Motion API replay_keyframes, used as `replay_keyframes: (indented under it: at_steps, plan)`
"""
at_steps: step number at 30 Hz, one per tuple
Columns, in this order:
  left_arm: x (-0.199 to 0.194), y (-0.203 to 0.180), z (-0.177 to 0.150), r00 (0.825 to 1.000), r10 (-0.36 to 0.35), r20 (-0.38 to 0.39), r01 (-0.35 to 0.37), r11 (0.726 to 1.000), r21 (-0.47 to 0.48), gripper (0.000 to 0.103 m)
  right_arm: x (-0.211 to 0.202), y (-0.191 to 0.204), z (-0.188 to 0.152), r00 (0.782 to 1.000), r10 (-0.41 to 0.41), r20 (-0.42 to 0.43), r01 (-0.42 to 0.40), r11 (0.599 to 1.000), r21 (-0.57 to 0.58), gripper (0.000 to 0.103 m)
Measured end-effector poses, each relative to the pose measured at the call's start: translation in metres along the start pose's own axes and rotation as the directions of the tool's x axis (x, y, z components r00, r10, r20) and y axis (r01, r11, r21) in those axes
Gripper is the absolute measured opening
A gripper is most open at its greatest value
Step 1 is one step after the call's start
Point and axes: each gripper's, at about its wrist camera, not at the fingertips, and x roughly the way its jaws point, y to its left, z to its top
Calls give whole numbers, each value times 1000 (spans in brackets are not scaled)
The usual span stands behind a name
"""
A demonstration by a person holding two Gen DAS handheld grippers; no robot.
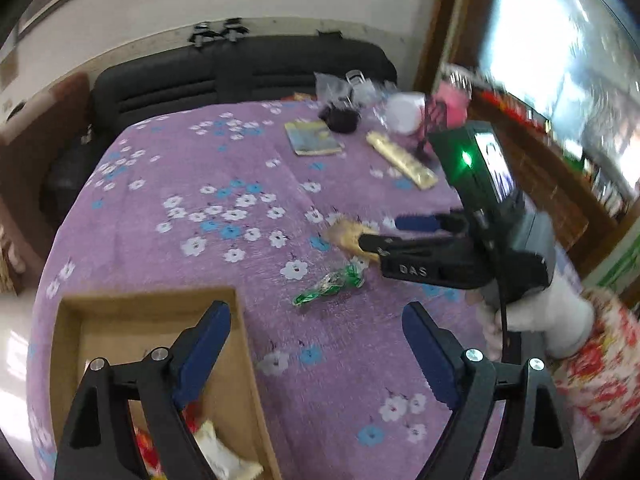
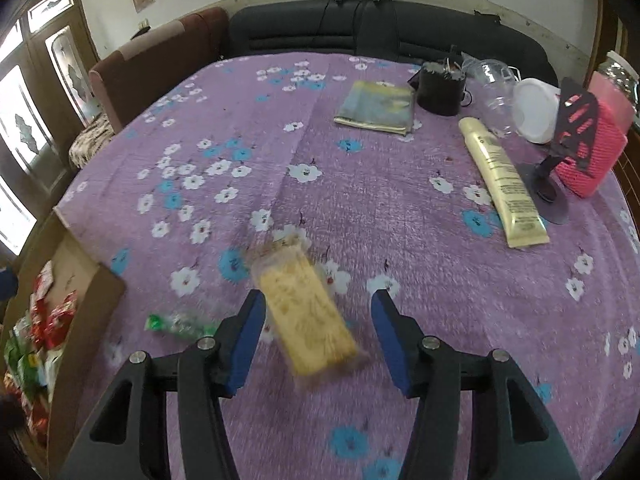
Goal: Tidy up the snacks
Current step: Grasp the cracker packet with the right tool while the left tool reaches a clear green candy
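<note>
The left gripper hangs with its jaws wide apart and nothing between them, above the purple floral cloth and the right wall of a cardboard box at the table's near left corner. The box holds snack packets — red, green and white ones.

The right gripper points down at a yellow cracker pack lying on the cloth near the table's middle; its jaws stand apart on either side of the pack, neither pad touching it. A green candy lies just left of the pack, between it and the box.

Toward the far right corner lie a booklet, a cream tube and a black cup.
</note>
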Motion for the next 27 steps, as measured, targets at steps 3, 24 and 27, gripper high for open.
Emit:
replay_keyframes:
  at_steps: [3, 24, 27]
  plan:
    - [23, -12, 4, 999, 26, -37, -23, 996, 82, 90, 5, -3, -1, 999, 48, -10, -48, 998, 39, 31]
    - [113, -41, 11, 958, -16, -286, 90, 965, 248, 40, -12, -35, -7, 986, 163, 21, -164, 983, 84, 44]
    - [112, -39, 9, 959, -24, -283, 91, 970, 224, 40, 2, -17, -1, 992, 126, -14, -126, 992, 6, 44]
